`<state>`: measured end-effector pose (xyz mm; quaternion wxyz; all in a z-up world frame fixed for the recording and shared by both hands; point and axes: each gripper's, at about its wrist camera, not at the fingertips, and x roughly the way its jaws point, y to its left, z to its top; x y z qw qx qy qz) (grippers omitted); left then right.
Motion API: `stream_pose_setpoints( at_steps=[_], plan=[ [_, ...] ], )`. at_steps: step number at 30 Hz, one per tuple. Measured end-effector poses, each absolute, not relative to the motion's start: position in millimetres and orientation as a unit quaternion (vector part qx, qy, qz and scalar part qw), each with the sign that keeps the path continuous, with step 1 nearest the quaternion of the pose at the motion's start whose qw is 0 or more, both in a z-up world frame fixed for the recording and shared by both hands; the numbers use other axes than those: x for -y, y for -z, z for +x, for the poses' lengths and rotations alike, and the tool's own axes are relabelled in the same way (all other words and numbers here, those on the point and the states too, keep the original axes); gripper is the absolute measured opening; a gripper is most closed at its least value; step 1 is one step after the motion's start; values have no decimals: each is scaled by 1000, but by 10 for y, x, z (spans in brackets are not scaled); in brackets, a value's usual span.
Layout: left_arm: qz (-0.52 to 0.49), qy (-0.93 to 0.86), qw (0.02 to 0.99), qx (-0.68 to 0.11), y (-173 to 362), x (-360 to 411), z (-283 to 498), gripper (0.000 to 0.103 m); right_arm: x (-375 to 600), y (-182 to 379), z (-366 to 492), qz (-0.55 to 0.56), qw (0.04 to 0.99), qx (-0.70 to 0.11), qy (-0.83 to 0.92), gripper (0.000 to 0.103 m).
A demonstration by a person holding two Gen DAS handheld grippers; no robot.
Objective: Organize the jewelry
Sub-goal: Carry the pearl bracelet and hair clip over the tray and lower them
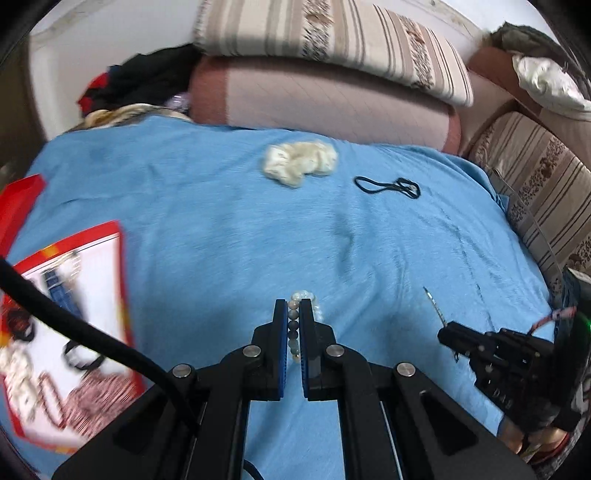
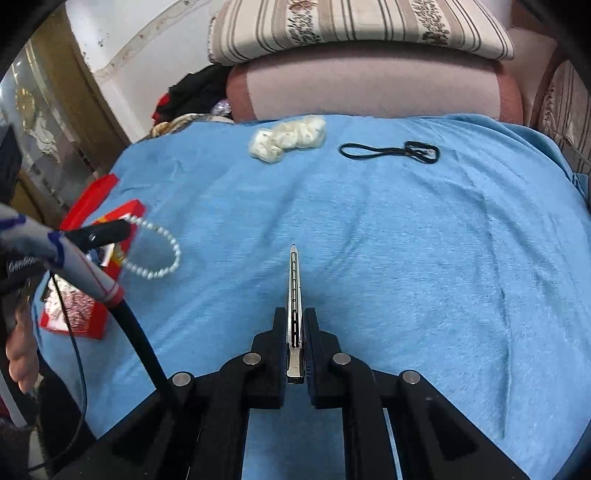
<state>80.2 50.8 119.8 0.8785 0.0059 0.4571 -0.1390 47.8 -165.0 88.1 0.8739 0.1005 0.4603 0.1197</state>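
Your work surface is a bed spread with a blue blanket (image 2: 369,240), backed by a pink bolster (image 2: 369,85) with a striped cushion (image 2: 351,26) on top. At the blanket's left edge sits a red tray (image 1: 123,295) with a white lining, already holding blurred jewelry: a blue strap, dark rings and a reddish chain are about all you can make out. Near the far edge lies a cream scrunchie (image 1: 299,162), and just to its right a black hair tie (image 1: 386,186) looped flat on the blanket, apart from the scrunchie.

Your left tool (image 1: 294,306) is clamped on a beaded bracelet (image 1: 295,321); in the right wrist view its pale beads hang in a loop off the tool tips, above the blanket and just beside the tray. Your right tool (image 2: 295,314) is closed on a silver hair clip (image 2: 294,295), gripped at its rear end, with the long slotted blade sticking forward past the tips, clear of the blanket as far as you can tell
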Motion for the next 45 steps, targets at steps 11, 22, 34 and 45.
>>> stream_pose_setpoints(
  at_steps=[11,22,34,45],
  plan=[
    [-35,45,905,-421,-1503,-1375,163,5,1143,-1116,330,79,875,-449,-163,9],
    [-65,-5,913,-402,-1578,-1942,-118,5,666,-1271,236,48,872,-450,-189,9],
    [-115,-66,913,-386,-1527,-2709,-316,5,11,-1434,259,6,865,-451,-222,9],
    [-146,-124,903,-384,-1403,-3281,-422,5,-684,-1529,372,-28,854,-448,-264,9]
  ],
)
